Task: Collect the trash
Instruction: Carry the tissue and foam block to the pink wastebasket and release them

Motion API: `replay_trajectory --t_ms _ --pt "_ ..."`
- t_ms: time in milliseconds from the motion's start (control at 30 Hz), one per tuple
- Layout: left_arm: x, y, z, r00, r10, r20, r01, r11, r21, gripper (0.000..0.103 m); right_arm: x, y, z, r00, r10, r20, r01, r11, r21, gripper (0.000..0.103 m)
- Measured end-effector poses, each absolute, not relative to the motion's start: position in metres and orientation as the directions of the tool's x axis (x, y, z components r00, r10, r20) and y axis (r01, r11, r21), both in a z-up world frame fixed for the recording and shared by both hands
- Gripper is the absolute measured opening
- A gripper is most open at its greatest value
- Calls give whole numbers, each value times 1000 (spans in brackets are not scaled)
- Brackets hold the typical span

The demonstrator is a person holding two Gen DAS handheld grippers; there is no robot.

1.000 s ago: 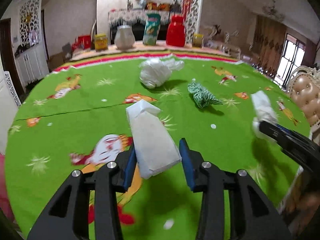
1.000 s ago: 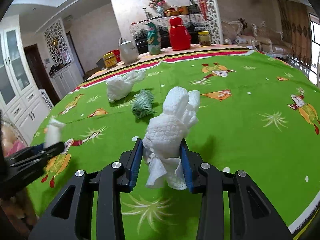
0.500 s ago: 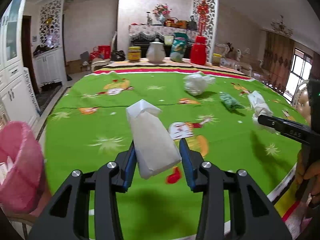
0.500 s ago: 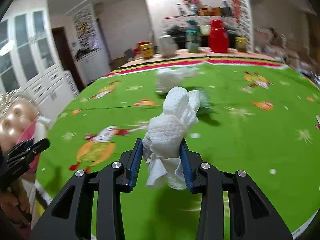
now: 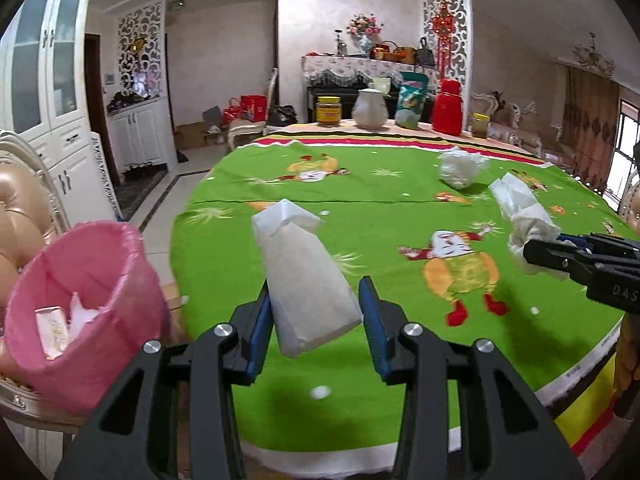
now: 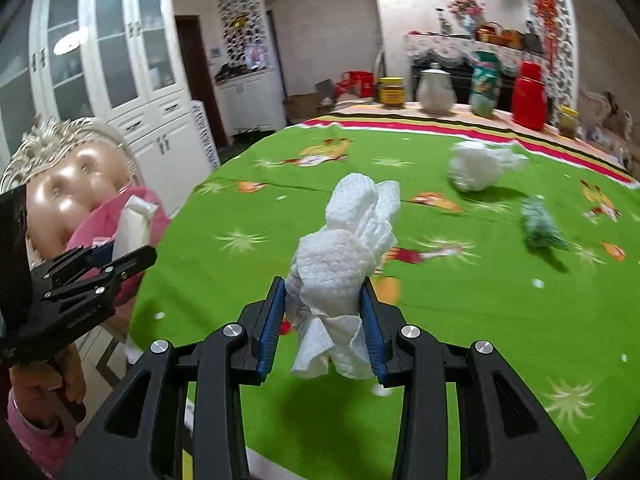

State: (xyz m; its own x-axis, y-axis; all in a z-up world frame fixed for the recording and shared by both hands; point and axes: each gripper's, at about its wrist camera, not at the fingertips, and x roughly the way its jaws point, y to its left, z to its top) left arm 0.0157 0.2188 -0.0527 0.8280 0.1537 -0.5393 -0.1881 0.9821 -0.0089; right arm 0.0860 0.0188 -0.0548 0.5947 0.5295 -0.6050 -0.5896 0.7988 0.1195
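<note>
Green cartoon-print cloth covers the round table (image 5: 380, 216) that fills the middle of your left wrist view, with jars and a red flask along its far edge at the upper centre. At the bottom centre your left gripper (image 5: 314, 310) has its fingers clamped on a white folded paper packet (image 5: 304, 276) that stands up between them. A pink trash bin (image 5: 80, 304) sits at the lower left, just beside the table edge, with scraps inside. At the right edge your right gripper (image 5: 560, 254) grips a crumpled white tissue (image 5: 524, 216). A white wad (image 5: 460, 168) lies on the cloth at the upper right.

In your right wrist view, the fingers at the bottom centre are clenched on that crumpled white tissue (image 6: 344, 268), held above the cloth. The left gripper (image 6: 116, 258) is at the left edge, over the pink trash bin (image 6: 156, 216). A green wad (image 6: 540, 228) and the white wad (image 6: 476, 168) lie at the upper right, near each other but apart.
</note>
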Motion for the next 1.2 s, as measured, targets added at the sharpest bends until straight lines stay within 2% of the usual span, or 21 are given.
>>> replay_trajectory --t_ms 733,1200 --pt "-41 342 -35 768 396 -504 -431 901 52 40 50 197 -52 398 676 -620 -824 561 83 36" --pt "-53 443 -40 697 448 -561 -531 847 17 41 37 300 -40 296 741 -602 -912 407 54 36"
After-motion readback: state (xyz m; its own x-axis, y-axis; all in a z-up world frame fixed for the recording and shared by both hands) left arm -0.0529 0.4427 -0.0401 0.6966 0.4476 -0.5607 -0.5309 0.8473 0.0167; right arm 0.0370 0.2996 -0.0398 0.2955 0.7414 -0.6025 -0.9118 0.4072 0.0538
